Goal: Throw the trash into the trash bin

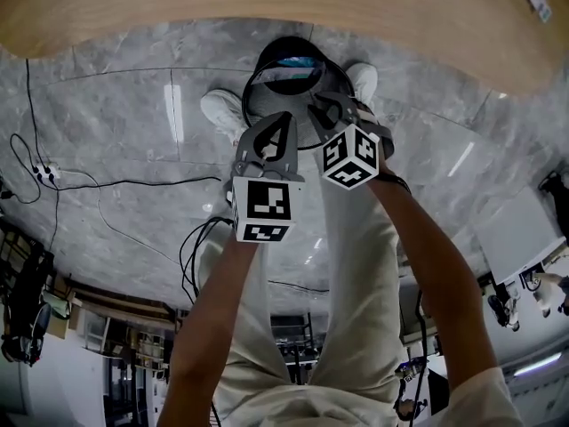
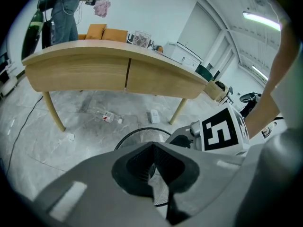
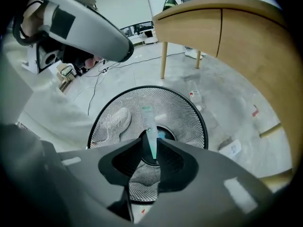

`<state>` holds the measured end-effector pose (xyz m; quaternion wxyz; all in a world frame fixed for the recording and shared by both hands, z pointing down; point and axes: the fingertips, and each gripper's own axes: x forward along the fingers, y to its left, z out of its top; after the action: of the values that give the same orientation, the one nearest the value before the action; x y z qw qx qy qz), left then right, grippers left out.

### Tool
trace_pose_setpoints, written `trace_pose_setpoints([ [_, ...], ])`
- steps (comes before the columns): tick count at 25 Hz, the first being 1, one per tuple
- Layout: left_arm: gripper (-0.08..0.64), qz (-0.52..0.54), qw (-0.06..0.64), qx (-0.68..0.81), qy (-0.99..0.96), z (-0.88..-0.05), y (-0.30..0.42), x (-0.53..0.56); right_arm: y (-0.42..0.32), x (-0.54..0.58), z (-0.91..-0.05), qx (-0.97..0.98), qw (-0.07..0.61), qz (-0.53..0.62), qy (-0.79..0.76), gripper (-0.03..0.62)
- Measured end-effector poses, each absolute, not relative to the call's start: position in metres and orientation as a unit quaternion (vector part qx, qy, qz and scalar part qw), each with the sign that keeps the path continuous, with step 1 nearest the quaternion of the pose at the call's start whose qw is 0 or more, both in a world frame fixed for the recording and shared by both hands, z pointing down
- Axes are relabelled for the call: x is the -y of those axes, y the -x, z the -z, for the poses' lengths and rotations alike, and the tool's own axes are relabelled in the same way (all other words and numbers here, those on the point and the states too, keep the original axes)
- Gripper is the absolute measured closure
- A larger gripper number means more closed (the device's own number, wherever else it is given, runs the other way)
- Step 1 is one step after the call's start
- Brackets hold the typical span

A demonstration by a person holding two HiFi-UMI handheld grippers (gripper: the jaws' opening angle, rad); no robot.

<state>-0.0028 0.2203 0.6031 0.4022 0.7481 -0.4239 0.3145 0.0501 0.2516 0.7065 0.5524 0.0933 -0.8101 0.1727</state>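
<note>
A black wire-mesh trash bin (image 3: 199, 118) stands on the grey floor right under both grippers, its rim also showing in the head view (image 1: 260, 68) and the left gripper view (image 2: 127, 139). A thin pale-green wrapper strip (image 3: 148, 123) hangs upright over the bin's mouth, its lower end between the fingers of my right gripper (image 3: 151, 148). The pads stand a little apart from it, so that gripper is open. My left gripper (image 2: 152, 148) hovers beside it over the bin, shut and empty. Something blue (image 3: 162, 135) lies at the bin's bottom.
A curved wooden table (image 2: 118, 70) stands beyond the bin. Loose trash lies under it: a clear bottle with a red label (image 2: 108, 116), a white packet (image 2: 153, 116) and a paper scrap (image 2: 70, 137). Cables (image 1: 107, 185) cross the floor. My white shoes (image 1: 222, 109) flank the bin.
</note>
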Motion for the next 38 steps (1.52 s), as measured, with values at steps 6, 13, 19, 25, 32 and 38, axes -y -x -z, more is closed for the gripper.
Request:
trace_pose_setpoints([
  [6,0.56,-0.31,0.393,0.43,-0.751,-0.585,0.004,-0.2,-0.049,-0.231,-0.672,0.824,0.527,-0.179,-0.112,0.486],
  [13,0.56,-0.306,0.388,0.437,-0.752,-0.561,-0.002,-0.178,-0.052,-0.214,-0.627,0.844,0.502,-0.152,-0.108,0.505],
  [19,0.56,-0.303,0.386,0.441,-0.752,-0.53,-0.012,-0.165,-0.062,-0.191,-0.582,0.862,0.467,-0.149,-0.131,0.571],
  [25,0.56,-0.304,0.366,0.446,-0.758,-0.494,-0.024,-0.151,-0.068,-0.166,-0.521,0.889,0.408,-0.146,-0.145,0.571],
  [32,0.56,-0.299,0.342,0.459,-0.763,-0.462,-0.045,-0.125,-0.094,-0.144,-0.471,0.896,0.378,-0.155,-0.172,0.571],
  [38,0.56,-0.298,0.327,0.458,-0.771,-0.438,-0.073,-0.106,-0.129,-0.121,-0.441,0.892,0.368,-0.157,-0.21,0.571],
])
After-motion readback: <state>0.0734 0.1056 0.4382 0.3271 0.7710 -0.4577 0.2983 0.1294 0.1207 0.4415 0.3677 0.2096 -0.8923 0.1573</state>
